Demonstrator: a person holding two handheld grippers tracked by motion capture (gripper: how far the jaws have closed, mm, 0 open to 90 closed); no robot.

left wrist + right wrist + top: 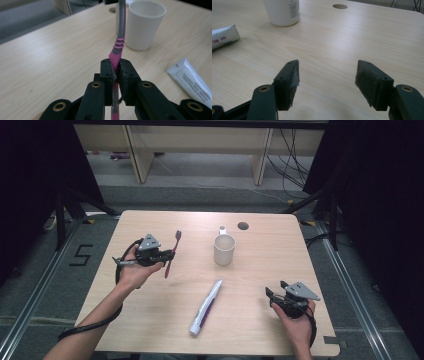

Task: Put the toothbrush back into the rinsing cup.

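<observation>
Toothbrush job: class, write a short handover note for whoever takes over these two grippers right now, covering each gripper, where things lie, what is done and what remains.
Left gripper: shut on the pink and grey toothbrush, held off the table, head pointing away from the person.
Right gripper: open, holding nothing, low over the table's near right part.
White cup: upright at mid-table, nothing visible in it.
Toothpaste tube: lying flat, nearer the person than the cup.
Done: toothbrush picked up.
Left, probably: stand the toothbrush in the cup; tube untouched.
</observation>
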